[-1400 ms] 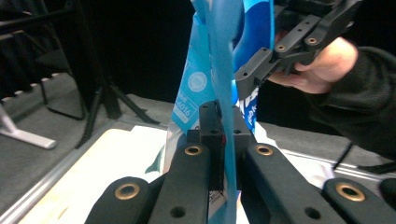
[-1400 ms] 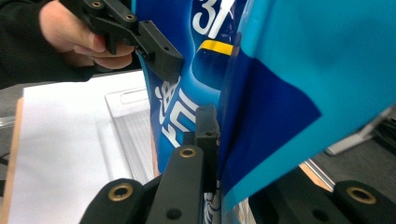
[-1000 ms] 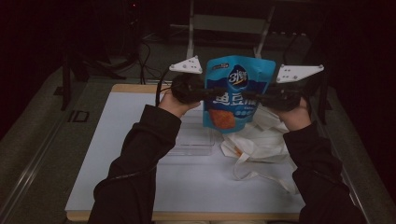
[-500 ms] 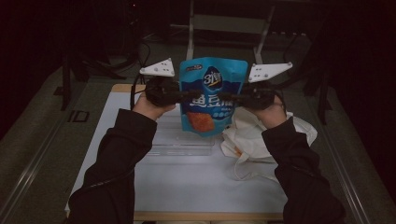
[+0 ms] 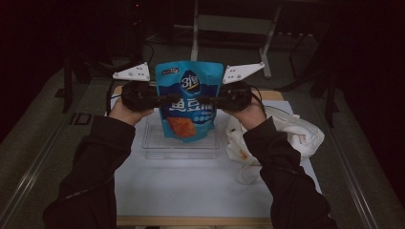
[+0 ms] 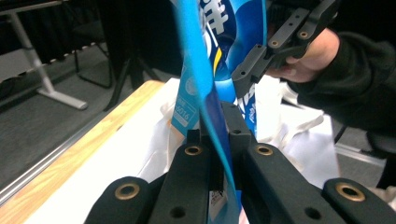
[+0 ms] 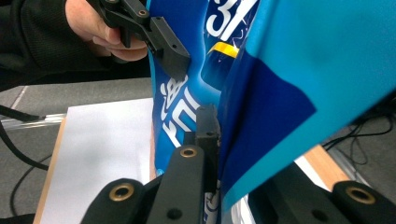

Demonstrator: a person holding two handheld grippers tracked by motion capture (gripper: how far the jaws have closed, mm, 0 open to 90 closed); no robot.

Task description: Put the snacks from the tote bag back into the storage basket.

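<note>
The blue snack pouch (image 5: 190, 102) hangs upright in the air between the two grippers; the left gripper (image 5: 162, 101) has its fingers closed on the pouch's nine o'clock edge, the right gripper (image 5: 204, 101) has its fingers closed on the three o'clock edge, and both pinch the film flat, as the left gripper view (image 6: 219, 140) and the right gripper view (image 7: 212, 135) show from close up. Over the last second the pair of hands has carried the pouch across the high view from about two o'clock towards the centre; a second ago it hung above the crumpled white cloth bag (image 5: 291, 131), half a second ago it was partway across, and now its bottom edge hangs directly over the clear plastic tray (image 5: 157, 150), which lies on the white sheet on the desk (image 5: 191, 222). The grip on both sides has not changed through that travel, and the pouch has stayed upright and square to the camera, its lower edge only a little lower than before.

That shift suggests the carry is nearly over and the pouch is lined up for setting into the tray; what probably remains is a short descent and then a release on both sides. Whether the bottom of the pouch already touches the tray floor cannot be told; it looks just above or barely inside the rim.
</note>
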